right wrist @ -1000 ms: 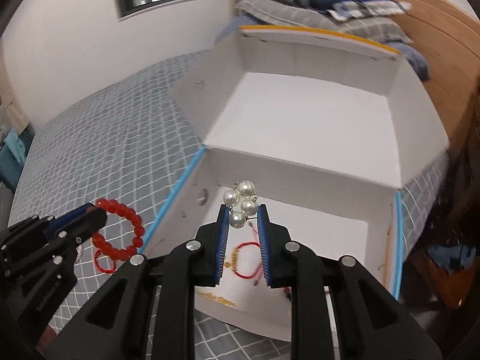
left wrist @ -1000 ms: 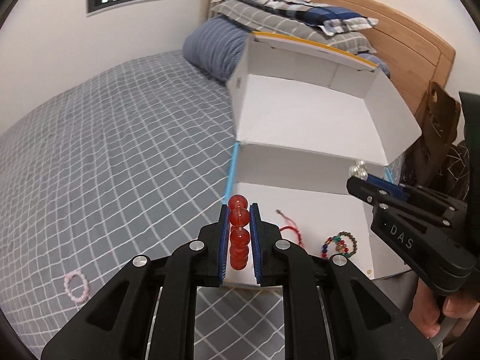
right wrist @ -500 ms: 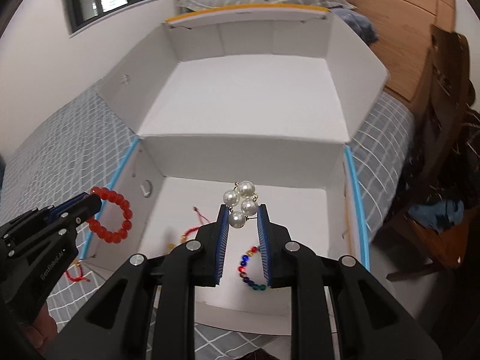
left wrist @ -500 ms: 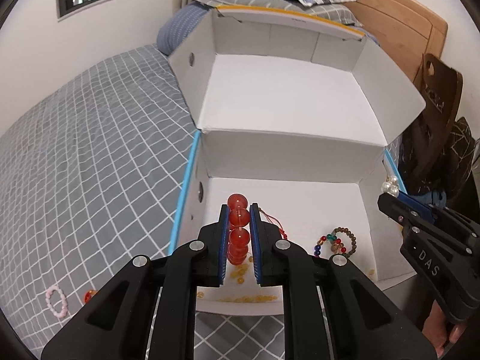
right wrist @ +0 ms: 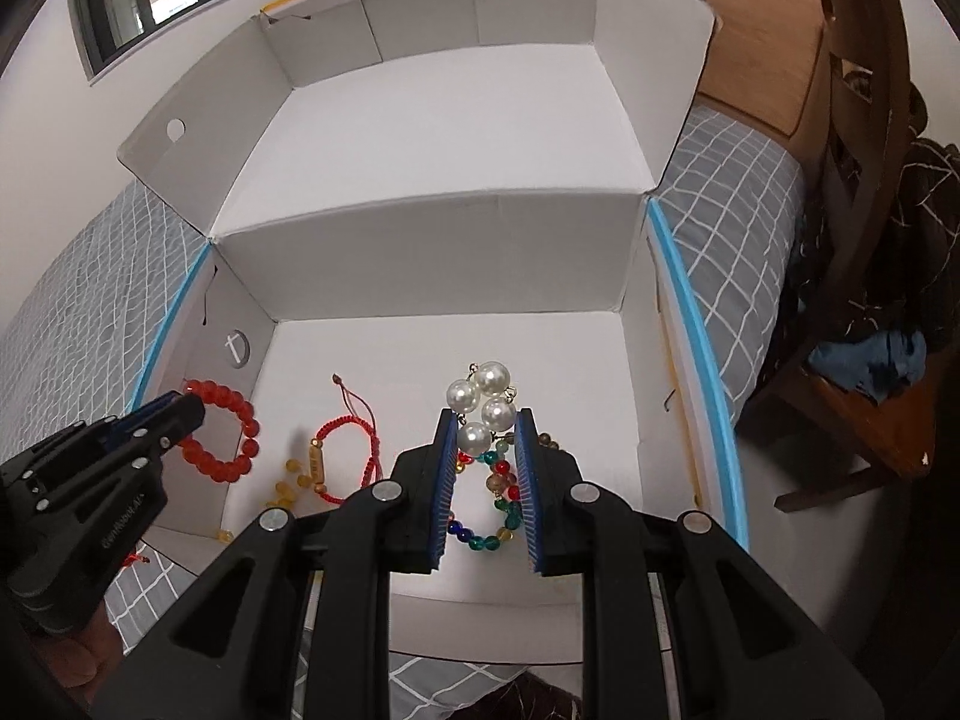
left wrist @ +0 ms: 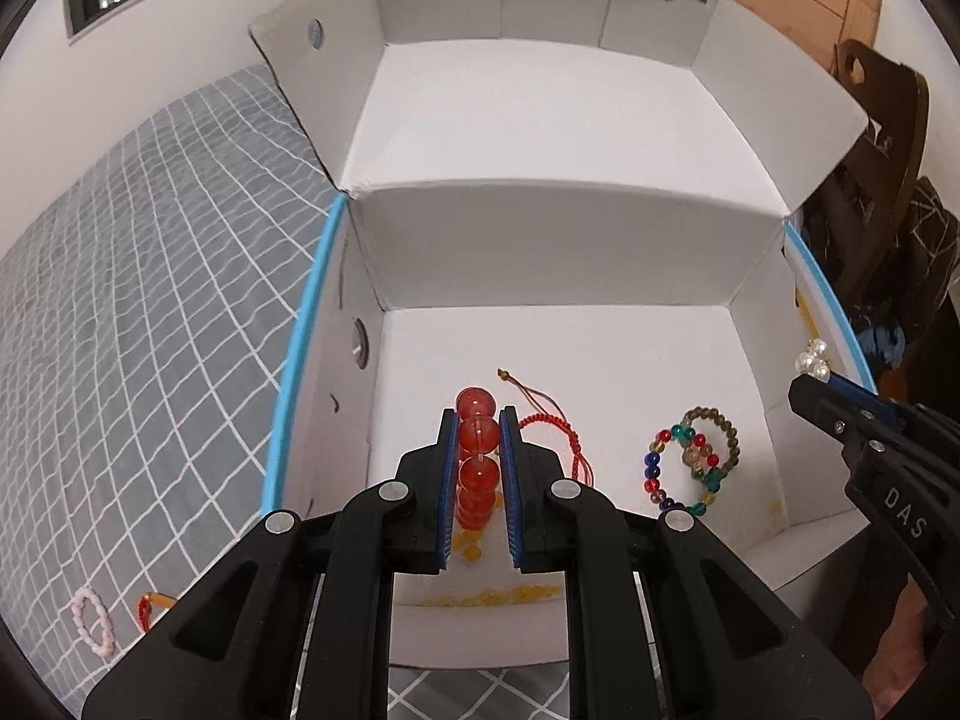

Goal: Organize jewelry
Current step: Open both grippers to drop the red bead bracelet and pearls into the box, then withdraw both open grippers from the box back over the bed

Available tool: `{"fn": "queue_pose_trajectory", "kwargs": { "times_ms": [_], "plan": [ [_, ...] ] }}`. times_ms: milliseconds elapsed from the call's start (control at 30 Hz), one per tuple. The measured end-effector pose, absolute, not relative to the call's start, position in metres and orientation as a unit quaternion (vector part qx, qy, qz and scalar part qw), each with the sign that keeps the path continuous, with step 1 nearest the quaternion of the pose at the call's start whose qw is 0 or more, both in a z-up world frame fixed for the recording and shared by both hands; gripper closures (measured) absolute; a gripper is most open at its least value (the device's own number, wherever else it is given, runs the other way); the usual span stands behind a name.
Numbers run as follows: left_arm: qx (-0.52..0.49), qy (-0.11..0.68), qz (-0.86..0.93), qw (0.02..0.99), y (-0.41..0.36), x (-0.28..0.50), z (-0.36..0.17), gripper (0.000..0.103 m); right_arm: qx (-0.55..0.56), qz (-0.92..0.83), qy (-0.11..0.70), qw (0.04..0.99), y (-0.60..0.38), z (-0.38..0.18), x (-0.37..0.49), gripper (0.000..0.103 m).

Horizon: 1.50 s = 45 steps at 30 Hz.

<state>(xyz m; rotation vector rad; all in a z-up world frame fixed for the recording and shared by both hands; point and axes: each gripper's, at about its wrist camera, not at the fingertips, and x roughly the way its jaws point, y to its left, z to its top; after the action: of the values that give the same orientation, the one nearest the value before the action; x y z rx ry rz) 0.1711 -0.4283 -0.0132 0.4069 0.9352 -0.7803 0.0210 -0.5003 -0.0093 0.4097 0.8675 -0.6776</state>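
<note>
Both grippers hold jewelry over the open white box point(left wrist: 600, 252) on the bed point(left wrist: 150, 300).

The left gripper point(left wrist: 478, 420) is clamped on a red bead bracelet point(left wrist: 477, 456), held above the left part of the box floor; from the right wrist view the bracelet point(right wrist: 225, 429) hangs as a full ring beside the left wall. The right gripper point(right wrist: 483, 420) pinches a pearl piece point(right wrist: 485, 399) with four white pearls, above the middle-right of the box. On the box floor lie a red cord bracelet point(right wrist: 348, 450), a multicoloured bead bracelet point(left wrist: 690, 459) and a strand of small yellow beads point(left wrist: 498, 594). Outside the box, on the grey checked bedcover, a pink bead bracelet point(left wrist: 93, 624) lies near another small red-and-orange piece point(left wrist: 150, 603). A wooden chair point(right wrist: 858, 240) stands to the right of the bed.
</note>
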Motion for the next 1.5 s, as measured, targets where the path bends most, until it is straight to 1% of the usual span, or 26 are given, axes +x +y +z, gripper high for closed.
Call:
{"fn": "queue_pose_trajectory", "kwargs": {
  "times_ms": [200,333,367,400,433,500,533,567,633,700,767,900,967,1133,1233,1500],
  "plan": [
    [0.194,0.447,-0.36,0.796,-0.429,0.174,-0.024,0.09,0.196,-0.313,0.419,0.83,-0.497,-0.017,0.027,0.084],
    [0.191,0.44,-0.353,0.803,-0.425,0.178,-0.021,0.088,0.19,-0.319,0.421,0.828,-0.496,-0.018,0.029,0.082],
    [0.192,0.44,-0.351,0.804,-0.425,0.179,-0.02,0.087,0.184,-0.325,0.42,0.827,-0.496,-0.017,0.029,0.077],
    [0.191,0.441,-0.351,0.804,-0.425,0.18,-0.019,0.08,0.179,-0.33,0.42,0.827,-0.494,-0.016,0.029,0.072],
    [0.189,0.442,-0.353,0.803,-0.424,0.181,-0.018,0.067,0.178,-0.331,0.42,0.826,-0.494,-0.015,0.029,0.061],
    [0.18,0.442,-0.353,0.805,-0.422,0.183,-0.015,0.057,0.175,-0.336,0.416,0.827,-0.494,-0.013,0.028,0.053],
    [0.179,0.441,-0.354,0.805,-0.421,0.183,-0.014,0.056,0.173,-0.339,0.415,0.826,-0.494,-0.012,0.027,0.049],
    [0.177,0.441,-0.354,0.805,-0.42,0.184,-0.013,0.055,0.172,-0.341,0.415,0.826,-0.494,-0.011,0.027,0.041],
    [0.172,0.439,-0.353,0.808,-0.418,0.185,-0.01,0.043,0.176,-0.34,0.409,0.828,-0.494,-0.008,0.025,0.032],
    [0.168,0.434,-0.351,0.813,-0.414,0.186,-0.005,0.036,0.175,-0.339,0.404,0.831,-0.493,-0.005,0.024,0.028],
    [0.166,0.431,-0.35,0.815,-0.412,0.186,-0.002,0.032,0.176,-0.337,0.401,0.833,-0.492,-0.003,0.023,0.022],
    [0.163,0.421,-0.349,0.821,-0.406,0.186,0.006,0.021,0.176,-0.334,0.399,0.835,-0.49,-0.001,0.023,0.018],
    [0.162,0.417,-0.35,0.823,-0.403,0.185,0.009,0.018,0.174,-0.334,0.4,0.835,-0.488,-0.001,0.024,0.014],
    [0.163,0.406,-0.345,0.83,-0.393,0.183,0.016,0.009,0.171,-0.34,0.398,0.835,-0.485,0.0,0.024,0.009],
    [0.16,0.403,-0.343,0.833,-0.385,0.183,0.022,0.006,0.173,-0.338,0.395,0.836,-0.483,0.001,0.024,0.009],
    [0.149,0.403,-0.327,0.842,-0.356,0.191,0.035,0.006,0.163,-0.328,0.39,0.845,-0.468,0.011,0.029,0.009]
  ]
}}
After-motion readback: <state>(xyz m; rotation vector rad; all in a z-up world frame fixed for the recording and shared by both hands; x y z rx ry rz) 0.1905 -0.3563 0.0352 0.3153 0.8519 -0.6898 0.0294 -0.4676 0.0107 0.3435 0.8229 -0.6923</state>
